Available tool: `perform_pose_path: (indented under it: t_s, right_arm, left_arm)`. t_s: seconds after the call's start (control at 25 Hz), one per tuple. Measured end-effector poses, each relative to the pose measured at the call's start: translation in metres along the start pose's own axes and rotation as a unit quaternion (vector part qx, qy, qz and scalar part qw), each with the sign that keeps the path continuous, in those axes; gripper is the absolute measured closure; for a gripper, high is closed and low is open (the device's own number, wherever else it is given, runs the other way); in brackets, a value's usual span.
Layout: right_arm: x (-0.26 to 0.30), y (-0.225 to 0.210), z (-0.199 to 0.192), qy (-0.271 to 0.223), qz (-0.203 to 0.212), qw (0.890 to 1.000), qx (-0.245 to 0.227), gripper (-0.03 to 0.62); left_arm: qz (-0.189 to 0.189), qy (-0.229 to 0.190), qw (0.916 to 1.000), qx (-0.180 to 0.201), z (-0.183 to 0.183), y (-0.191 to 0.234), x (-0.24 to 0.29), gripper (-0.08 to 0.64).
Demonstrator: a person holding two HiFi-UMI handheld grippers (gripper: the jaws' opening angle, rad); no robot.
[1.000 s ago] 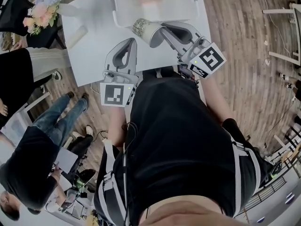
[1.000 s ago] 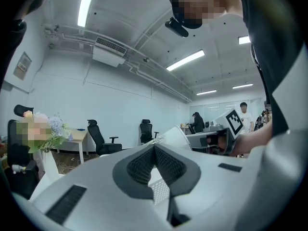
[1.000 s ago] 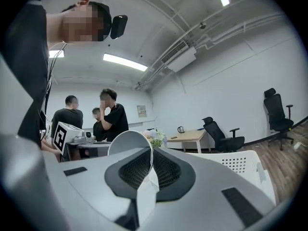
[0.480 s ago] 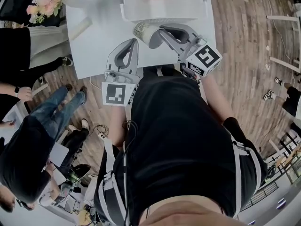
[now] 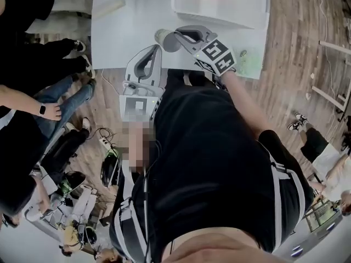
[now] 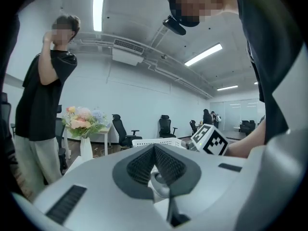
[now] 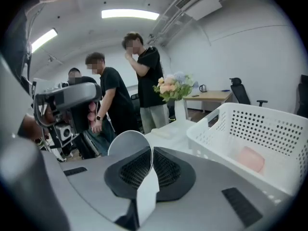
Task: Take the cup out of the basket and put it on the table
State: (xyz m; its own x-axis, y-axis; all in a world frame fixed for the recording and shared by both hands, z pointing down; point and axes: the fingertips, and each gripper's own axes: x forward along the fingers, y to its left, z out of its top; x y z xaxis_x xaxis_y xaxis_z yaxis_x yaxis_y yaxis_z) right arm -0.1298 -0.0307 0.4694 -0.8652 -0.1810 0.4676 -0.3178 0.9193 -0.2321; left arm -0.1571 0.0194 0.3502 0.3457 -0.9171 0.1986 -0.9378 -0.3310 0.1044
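The cup (image 5: 163, 38) is pale with a patterned band. It hangs tilted over the white table (image 5: 126, 21), just left of the white perforated basket (image 5: 219, 19). My right gripper (image 5: 176, 36) is shut on the cup's wall. In the right gripper view the cup (image 7: 126, 146) shows as a round disc with its thin wall pinched between the dark pads, my right gripper (image 7: 150, 150) closed on it. My left gripper (image 5: 154, 49) hovers at the table's near edge, left of the cup, shut with nothing in it. The left gripper view shows my left gripper (image 6: 154, 148) with pads together.
A pink item (image 7: 250, 159) lies inside the basket (image 7: 260, 129). A vase of flowers (image 7: 173, 86) stands at the table's far side, and a pale roll (image 5: 112, 5) lies on the table. Several people (image 7: 113, 102) stand close by the table's left side.
The right gripper has carried the cup left, from the basket's front edge to a spot over the bare table beside it. The left gripper has stayed where it was.
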Motion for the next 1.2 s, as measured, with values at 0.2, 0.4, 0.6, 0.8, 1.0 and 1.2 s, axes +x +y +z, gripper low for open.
perform_pose_path:
  t_s: [0.2, 0.4, 0.6, 0.8, 1.0, 1.2]
  right_arm:
    - [0.062, 0.002, -0.039, 0.084, 0.015, 0.996, -0.002, 0.558]
    - [0.105, -0.006, -0.07, 0.173, 0.003, 0.985, 0.003, 0.558]
    - [0.132, -0.012, -0.086, 0.243, -0.01, 0.97, -0.009, 0.558]
    - [0.147, -0.015, -0.076, 0.257, -0.021, 0.966, -0.009, 0.558]
    - [0.149, -0.021, -0.092, 0.288, -0.036, 0.957, 0.001, 0.558]
    - [0.156, -0.025, -0.091, 0.272, -0.034, 0.962, 0.002, 0.558]
  left_arm:
    - [0.04, 0.001, 0.9991, -0.017, -0.015, 0.03, -0.019, 0.54]
    - [0.065, 0.012, 0.9973, -0.032, -0.032, 0.053, -0.035, 0.54]
    - [0.079, 0.023, 0.9957, -0.043, -0.041, 0.07, -0.044, 0.54]
    - [0.075, 0.015, 0.9961, -0.045, -0.038, 0.078, -0.047, 0.54]
    - [0.076, 0.01, 0.9959, -0.049, -0.034, 0.08, -0.045, 0.54]
    - [0.073, 0.013, 0.9957, -0.055, -0.036, 0.079, -0.043, 0.54]
